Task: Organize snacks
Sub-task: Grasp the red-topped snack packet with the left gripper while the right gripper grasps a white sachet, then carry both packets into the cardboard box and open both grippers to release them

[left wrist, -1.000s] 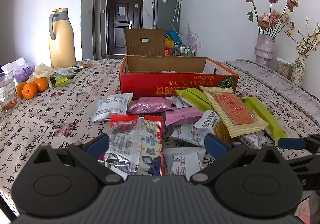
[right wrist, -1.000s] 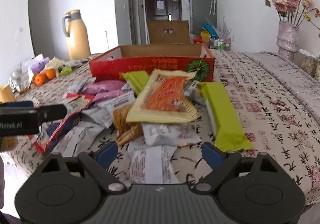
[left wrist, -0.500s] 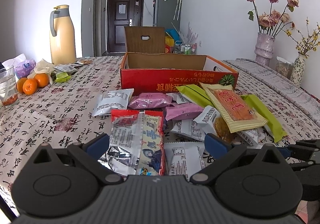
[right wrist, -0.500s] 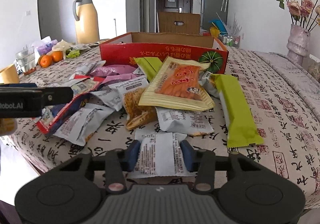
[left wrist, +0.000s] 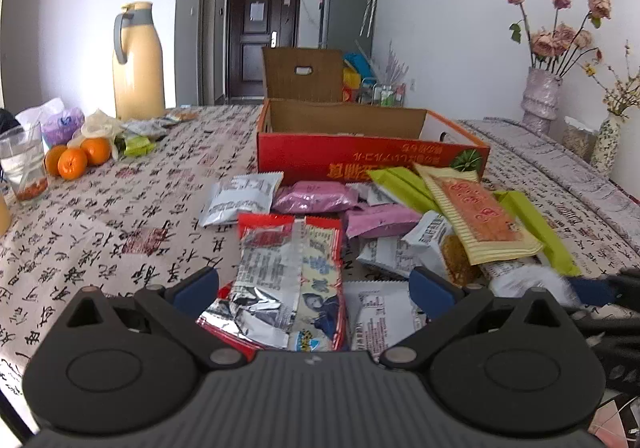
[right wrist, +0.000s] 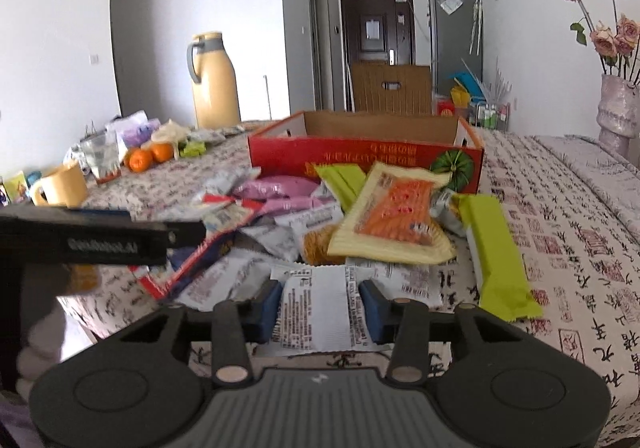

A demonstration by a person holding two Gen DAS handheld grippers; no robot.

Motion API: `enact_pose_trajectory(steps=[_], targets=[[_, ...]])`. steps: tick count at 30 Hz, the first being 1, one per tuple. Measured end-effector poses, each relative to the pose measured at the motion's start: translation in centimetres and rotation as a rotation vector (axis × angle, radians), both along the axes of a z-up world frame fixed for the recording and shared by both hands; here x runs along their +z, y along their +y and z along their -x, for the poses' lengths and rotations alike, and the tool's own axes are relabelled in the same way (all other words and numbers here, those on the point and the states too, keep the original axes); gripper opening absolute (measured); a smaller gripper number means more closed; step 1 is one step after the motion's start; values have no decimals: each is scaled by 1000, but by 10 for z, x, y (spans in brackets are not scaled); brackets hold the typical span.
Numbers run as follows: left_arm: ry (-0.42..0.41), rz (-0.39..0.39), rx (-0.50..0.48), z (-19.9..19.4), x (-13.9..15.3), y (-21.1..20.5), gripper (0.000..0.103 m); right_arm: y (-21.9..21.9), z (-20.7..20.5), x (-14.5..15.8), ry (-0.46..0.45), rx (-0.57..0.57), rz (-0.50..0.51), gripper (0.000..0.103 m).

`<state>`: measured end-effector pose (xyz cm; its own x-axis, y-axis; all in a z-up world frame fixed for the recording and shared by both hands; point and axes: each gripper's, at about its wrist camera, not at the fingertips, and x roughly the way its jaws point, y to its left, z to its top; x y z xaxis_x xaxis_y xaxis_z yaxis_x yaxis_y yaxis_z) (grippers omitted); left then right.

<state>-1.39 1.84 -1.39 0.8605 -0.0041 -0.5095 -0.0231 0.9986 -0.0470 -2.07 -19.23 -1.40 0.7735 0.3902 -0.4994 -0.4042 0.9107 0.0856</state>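
A red cardboard box (right wrist: 364, 158) stands open at twelve o'clock on the patterned tablecloth (right wrist: 568, 232), with the snack pile heaped just before it. A yellow packet (right wrist: 394, 220) tops the pile, a green packet (right wrist: 496, 248) lies at two o'clock, and pink packets (left wrist: 316, 200) sit nearer the box. At ten o'clock are oranges (left wrist: 76, 158), a glass (left wrist: 22, 164) and a yellow thermos (left wrist: 136, 60).

The right gripper (right wrist: 322, 306) points gently down, fingers clenched on the white packet (right wrist: 320, 312) at the pile's near edge. The left gripper (left wrist: 314, 284) hovers over the red-edged packet (left wrist: 292, 272), fingers released and spread wide either side of it.
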Motion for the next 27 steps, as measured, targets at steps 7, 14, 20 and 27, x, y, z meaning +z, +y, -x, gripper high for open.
enact_pose_trajectory(steps=[7,14,20,27], targets=[[60,-32,41,-19,-7,3,103,-10,-6,8,-38,-44,-21,42],[107,-61,79,-40,-15,7,103,-18,-18,6,-34,-78,-23,42],[152,-54,84,-51,-24,10,82,-20,-26,1,-20,-89,-22,42],[156,-32,78,-50,-25,14,63,-20,-29,-1,-14,-94,-24,42]])
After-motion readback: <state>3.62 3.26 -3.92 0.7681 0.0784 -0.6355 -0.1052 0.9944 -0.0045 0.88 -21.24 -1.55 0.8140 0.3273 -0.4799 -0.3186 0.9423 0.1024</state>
